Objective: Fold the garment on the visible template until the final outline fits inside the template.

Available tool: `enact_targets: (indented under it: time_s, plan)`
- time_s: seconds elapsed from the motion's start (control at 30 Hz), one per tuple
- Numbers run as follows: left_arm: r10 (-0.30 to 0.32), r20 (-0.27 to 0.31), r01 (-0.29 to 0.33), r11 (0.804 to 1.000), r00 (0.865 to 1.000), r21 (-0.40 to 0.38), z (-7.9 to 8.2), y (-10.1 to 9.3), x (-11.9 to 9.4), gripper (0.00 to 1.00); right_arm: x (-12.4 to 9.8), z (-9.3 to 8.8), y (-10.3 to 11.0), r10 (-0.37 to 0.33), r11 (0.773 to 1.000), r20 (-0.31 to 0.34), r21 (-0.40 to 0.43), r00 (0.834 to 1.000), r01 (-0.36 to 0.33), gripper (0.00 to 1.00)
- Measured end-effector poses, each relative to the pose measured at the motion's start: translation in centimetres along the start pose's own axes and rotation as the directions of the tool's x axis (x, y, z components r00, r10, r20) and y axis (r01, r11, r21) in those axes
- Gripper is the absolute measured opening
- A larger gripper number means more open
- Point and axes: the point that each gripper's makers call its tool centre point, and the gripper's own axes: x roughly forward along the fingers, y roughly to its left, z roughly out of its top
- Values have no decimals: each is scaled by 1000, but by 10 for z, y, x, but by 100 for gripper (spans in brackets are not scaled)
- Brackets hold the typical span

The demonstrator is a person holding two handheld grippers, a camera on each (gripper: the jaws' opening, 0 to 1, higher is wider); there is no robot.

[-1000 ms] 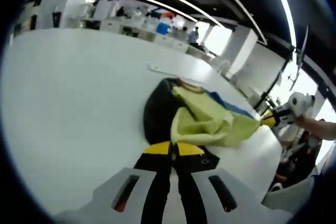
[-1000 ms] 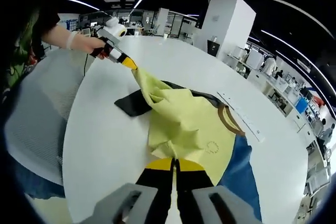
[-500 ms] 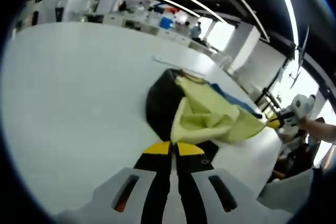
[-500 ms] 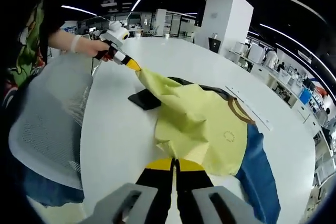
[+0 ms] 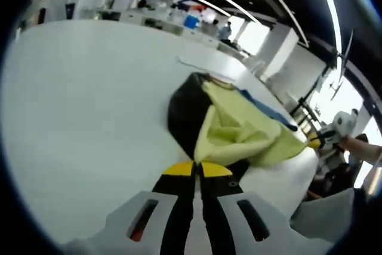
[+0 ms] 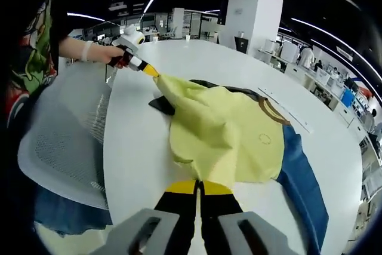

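you are carrying out a fold: the yellow garment is hanging lifted between your two grippers above the black template on the white table, its blue sleeve trailing on the table. the right gripper is pressed together on the near hem; the left gripper is pinching the other hem, and it is showing far off in the right gripper view, the hand reaching out over a mesh chair. next, i judge, you are needing to lay the cloth down evenly inside the template.
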Motion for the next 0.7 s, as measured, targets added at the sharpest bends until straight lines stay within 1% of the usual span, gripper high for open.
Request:
enact_targets:
  time_s: [0.1,0.23,0.33,0.43,0.47,0.67,0.7]
  plan:
    - [-2,-10,2,1000,1000,2,-4,-1,0,0,-4,-4,4,4,1000,-6,10,1000,-4,0]
    - [-6,-18,6,1000,1000,-2,-8,-2,-1,0,-8,-14,9,9,1000,-26,18,1000,-8,0]
    - [-14,-36,14,1000,999,2,-14,-5,-2,0,-12,-19,10,8,999,-30,31,1000,-7,0]
    - [-23,-55,23,1000,998,-7,-17,-8,-2,0,-17,-28,11,8,999,-49,38,999,-6,0]
    - [-35,-87,34,999,996,-21,-23,-11,-2,0,-18,-30,11,8,999,-52,46,999,-6,0]
    - [-39,-144,40,999,989,5,-36,-17,-3,0,-25,-44,13,12,997,-72,72,997,-7,0]
    - [-51,-165,50,999,985,-12,-41,-19,-3,0,-25,-46,13,12,997,-78,71,997,-6,0]
